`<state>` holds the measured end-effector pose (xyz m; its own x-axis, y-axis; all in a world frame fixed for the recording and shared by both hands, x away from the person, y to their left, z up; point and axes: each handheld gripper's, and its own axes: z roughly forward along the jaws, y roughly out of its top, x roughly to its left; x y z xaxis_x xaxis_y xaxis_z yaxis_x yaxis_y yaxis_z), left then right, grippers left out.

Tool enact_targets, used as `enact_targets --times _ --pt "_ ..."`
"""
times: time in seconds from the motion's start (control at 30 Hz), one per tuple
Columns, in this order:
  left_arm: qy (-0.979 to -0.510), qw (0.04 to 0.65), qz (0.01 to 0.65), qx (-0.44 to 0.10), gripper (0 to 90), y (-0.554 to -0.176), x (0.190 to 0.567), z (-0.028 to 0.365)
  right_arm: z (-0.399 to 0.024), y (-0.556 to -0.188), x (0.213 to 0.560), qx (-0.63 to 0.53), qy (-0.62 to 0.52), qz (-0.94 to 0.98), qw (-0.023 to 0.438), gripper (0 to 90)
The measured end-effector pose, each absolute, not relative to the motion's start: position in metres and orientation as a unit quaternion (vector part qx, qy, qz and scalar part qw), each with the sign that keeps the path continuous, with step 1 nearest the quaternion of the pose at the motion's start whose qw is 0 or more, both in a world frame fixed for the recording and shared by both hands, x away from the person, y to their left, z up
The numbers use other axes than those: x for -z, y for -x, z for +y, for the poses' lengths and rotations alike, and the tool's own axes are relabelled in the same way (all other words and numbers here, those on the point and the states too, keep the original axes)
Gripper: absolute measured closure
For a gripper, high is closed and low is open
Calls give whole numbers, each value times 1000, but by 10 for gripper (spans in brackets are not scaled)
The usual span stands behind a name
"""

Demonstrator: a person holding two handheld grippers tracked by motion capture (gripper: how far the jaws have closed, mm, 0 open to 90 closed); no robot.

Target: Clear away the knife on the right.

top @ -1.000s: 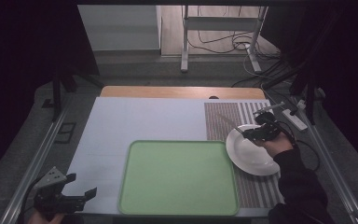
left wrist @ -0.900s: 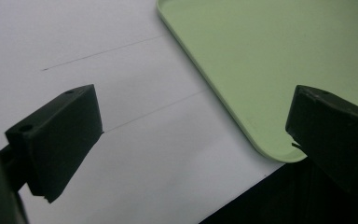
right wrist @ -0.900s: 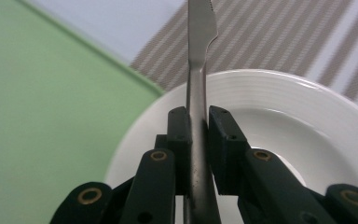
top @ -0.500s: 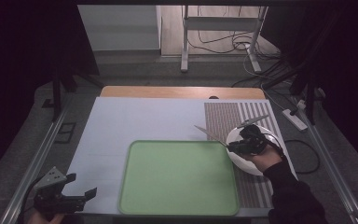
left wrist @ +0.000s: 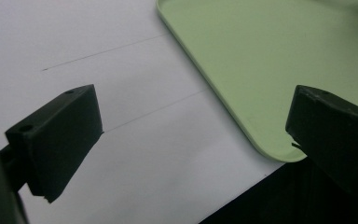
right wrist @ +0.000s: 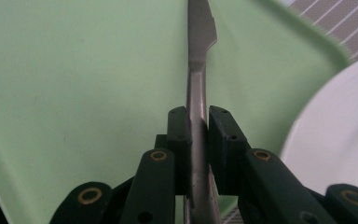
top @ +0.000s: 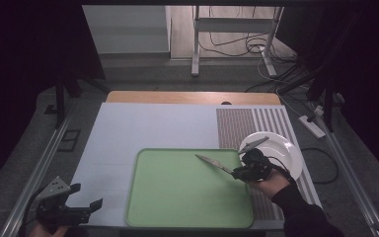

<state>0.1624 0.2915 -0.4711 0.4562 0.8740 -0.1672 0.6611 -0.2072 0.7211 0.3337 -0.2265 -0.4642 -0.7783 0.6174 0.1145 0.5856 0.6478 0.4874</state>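
My right gripper (top: 239,172) (right wrist: 198,116) is shut on the handle of a metal table knife (top: 212,163) (right wrist: 199,51). It holds the knife above the right part of the green tray (top: 177,197) (right wrist: 74,70), blade pointing left toward the tray's middle. A white plate (top: 284,153) (right wrist: 340,140) rests on the striped mat just right of the tray, with what looks like another utensil (top: 253,144) lying across its left rim. My left gripper (top: 84,210) (left wrist: 191,135) is open near the table's front left corner, nothing between its jaws, just left of the tray's corner (left wrist: 270,93).
A white sheet (top: 153,123) (left wrist: 98,70) covers most of the table, with a striped mat (top: 246,121) on the right. A wooden strip (top: 192,97) runs along the far edge. Metal rails flank the table; cables lie on the floor behind.
My right gripper has moved from over the plate leftward and nearer, carrying the knife out over the tray's right side. The left gripper has stayed still.
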Motion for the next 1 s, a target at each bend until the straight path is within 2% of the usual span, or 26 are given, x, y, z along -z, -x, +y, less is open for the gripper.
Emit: enact_targets --times 0.23,0.43,0.47,0.5,0.6,0.77,1.0 --pt "-764 379 502 -140 34 -162 471 291 -210 -323 478 -220 -311 925 16 798" --pt "-765 378 502 -140 34 -162 471 291 -196 -317 496 -179 -285 941 -28 789" --pt "-765 378 502 -140 35 -162 471 291 -196 -318 496 -188 -286 939 -30 775" --pt "-765 378 502 -140 34 -162 471 291 -197 -319 495 -196 -287 937 -32 714" --pt "-766 377 502 -140 35 -163 471 291 -199 -325 489 -220 -293 930 -30 698" --pt "-766 376 501 -141 34 -163 471 291 -186 -330 483 -233 -261 937 -16 900" --pt "-766 376 502 -141 35 -163 471 291 -139 -333 491 -227 -199 953 -5 900"
